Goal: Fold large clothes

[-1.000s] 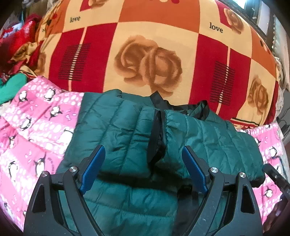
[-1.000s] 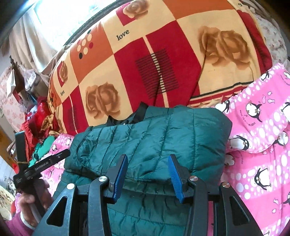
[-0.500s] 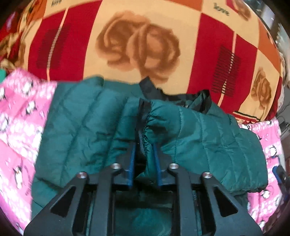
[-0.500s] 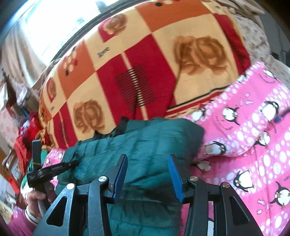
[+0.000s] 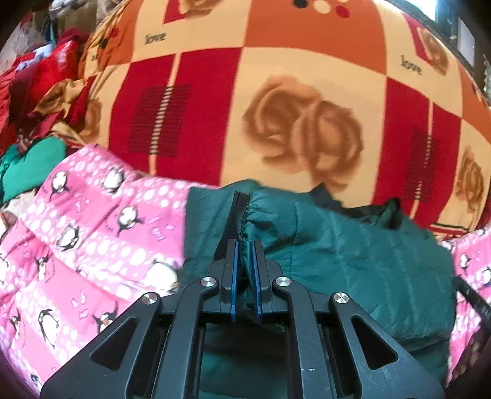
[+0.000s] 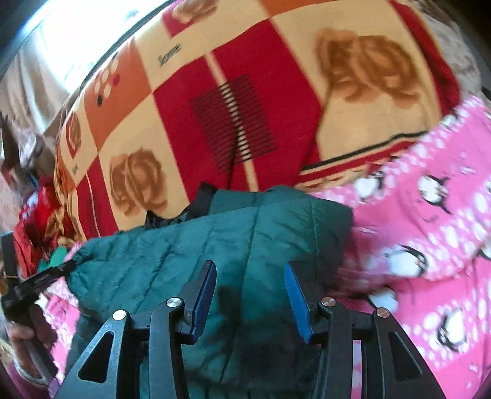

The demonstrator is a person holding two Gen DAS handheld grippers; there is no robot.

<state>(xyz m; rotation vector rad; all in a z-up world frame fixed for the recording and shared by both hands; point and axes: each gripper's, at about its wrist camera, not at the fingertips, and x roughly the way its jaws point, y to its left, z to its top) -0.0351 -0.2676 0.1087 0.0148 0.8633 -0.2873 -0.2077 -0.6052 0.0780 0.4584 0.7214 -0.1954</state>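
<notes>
- Jacket (image 5: 353, 261), green and quilted, lies partly folded on the pink penguin quilt (image 5: 101, 233), near the red-and-cream blanket (image 5: 276, 107) at the far side.
- Left gripper (image 5: 244, 254) pinches its black-trimmed edge, probably to carry that flap across.
- Right gripper (image 6: 250, 288) hangs above the jacket's near part, fingers spread and holding nothing, likely ready to steady it.

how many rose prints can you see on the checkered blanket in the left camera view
4 show on the checkered blanket: a large central rose, one at the right edge, one top right, and one cut off at the top. Folds at the left may hide more.
</notes>
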